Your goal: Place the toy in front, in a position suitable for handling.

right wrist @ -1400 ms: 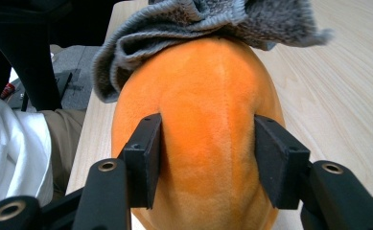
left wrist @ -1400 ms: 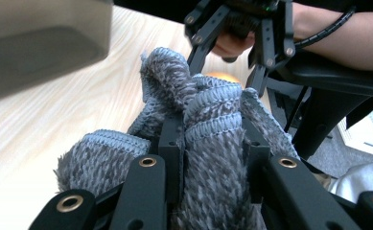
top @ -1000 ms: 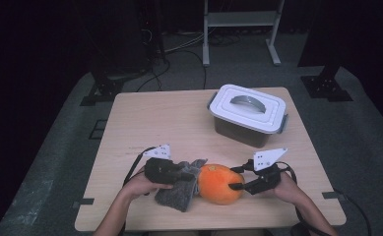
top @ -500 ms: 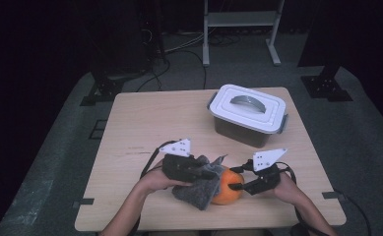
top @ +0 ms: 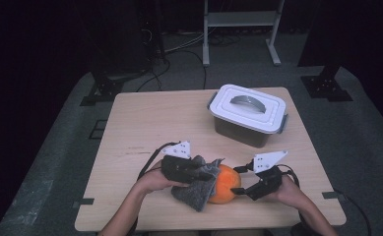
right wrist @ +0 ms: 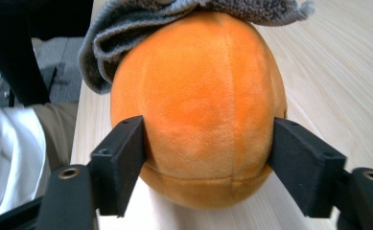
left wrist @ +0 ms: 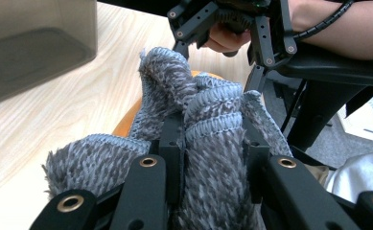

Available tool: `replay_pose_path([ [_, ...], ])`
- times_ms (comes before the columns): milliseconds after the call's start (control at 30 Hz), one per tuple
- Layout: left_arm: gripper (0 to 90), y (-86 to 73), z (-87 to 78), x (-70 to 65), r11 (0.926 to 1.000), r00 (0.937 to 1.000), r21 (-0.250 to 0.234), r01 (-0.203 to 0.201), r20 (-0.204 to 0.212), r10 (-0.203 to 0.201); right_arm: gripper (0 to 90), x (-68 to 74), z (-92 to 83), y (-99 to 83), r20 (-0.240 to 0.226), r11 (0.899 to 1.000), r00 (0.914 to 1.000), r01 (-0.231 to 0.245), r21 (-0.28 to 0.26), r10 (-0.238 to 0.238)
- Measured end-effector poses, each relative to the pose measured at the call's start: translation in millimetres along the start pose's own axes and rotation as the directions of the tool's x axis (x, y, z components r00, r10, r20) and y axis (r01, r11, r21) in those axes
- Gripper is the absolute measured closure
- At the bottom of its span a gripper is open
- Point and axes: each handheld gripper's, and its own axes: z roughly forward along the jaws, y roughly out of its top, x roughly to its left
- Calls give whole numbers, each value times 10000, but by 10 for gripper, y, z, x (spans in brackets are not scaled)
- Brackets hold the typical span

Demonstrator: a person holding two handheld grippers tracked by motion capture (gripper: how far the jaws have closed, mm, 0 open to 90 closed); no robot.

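An orange plush ball [top: 227, 184] lies near the table's front edge. A grey knitted cloth [top: 195, 194] hangs over its left side. My left gripper [top: 199, 172] is shut on a bunched fold of the cloth [left wrist: 213, 172], with a sliver of the ball [left wrist: 126, 120] showing beneath. My right gripper [top: 237, 180] reaches in from the right. Its jaws have just been opening, and both pads still lie against the sides of the ball [right wrist: 198, 96]. The cloth's edge [right wrist: 174, 14] drapes over the ball's far top.
A white lidded container [top: 248, 110] with a grey handle stands at the back right of the wooden table [top: 149, 118]; its wall [left wrist: 30, 48] is close by in the left gripper view. The person's lap and a chair sit beyond the front edge.
My left gripper has moved right and lifted a little, pulling the cloth up onto the ball. The right gripper's jaws have widened around the ball while its hand stayed put.
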Motion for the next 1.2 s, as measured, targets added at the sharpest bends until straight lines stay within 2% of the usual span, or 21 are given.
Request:
replay_pose_path([
  [100, 696, 86, -7, -36, 9998, 9999, -87, -167, -17, 167, 407, 15, 28, 55, 122, 9996, 9996, 241, 141, -242],
  [200, 696, 204, 33, -91, 9989, 9988, -108, -463, 130, 464, 483, 57, 68, 110, 214, 9959, 9961, 852, 308, -859],
  [233, 696, 286, 90, -123, 9974, 9971, -101, -709, 278, 712, 518, 91, 102, 143, 249, 9924, 9924, 1202, 279, -1209],
  [267, 696, 286, 90, -123, 9974, 9971, -101, -709, 278, 712, 518, 91, 102, 143, 249, 9924, 9924, 1202, 279, -1209],
  [367, 695, 327, 186, -135, 9941, 9950, 433, -998, 129, 993, 553, 112, 134, 171, 171, 9900, 9904, 1362, 357, -1369],
  [500, 692, 288, 157, -106, 9959, 9966, 380, -819, -13, 820, 583, 45, 119, 109, -8, 9948, 9950, 1003, 201, -1003],
  [600, 686, 228, 44, -60, 9971, 9970, 296, -705, -308, 714, 594, 11, 110, 74, -30, 9966, 9966, 819, 120, -819],
  [767, 681, 28, -180, 39, 9999, 9971, 120, -95, -752, 104, 602, -12, 113, 65, -2, 9961, 9963, 862, 175, -862],
  [833, 676, -86, -269, 89, 9996, 9961, 52, 262, -844, -256, 602, -23, 113, 51, 27, 9965, 9967, 805, 213, -806],
  [900, 677, -176, -319, 117, 9986, 9944, -73, 531, -915, -535, 596, -35, 109, 37, 16, 9974, 9975, 699, 179, -700],
  [933, 680, -209, -331, 125, 9977, 9937, -193, 649, -907, -664, 541, -38, 111, 41, 6, 9986, 9987, 504, 145, -504],
  [967, 680, -226, -339, 128, 9977, 9935, -208, 648, -921, -665, 541, -38, 111, 41, 6, 9986, 9987, 504, 145, -504],
  [1100, 686, -236, -317, 107, 9977, 9938, -263, 628, -902, -650, 344, -6, 68, 131, -44, 9994, 9997, 253, 229, -252],
  [1200, 688, -181, -250, 71, 9986, 9962, -264, 459, -735, -478, 287, 33, 31, 242, -41, 9995, 9996, 276, 176, -275],
])
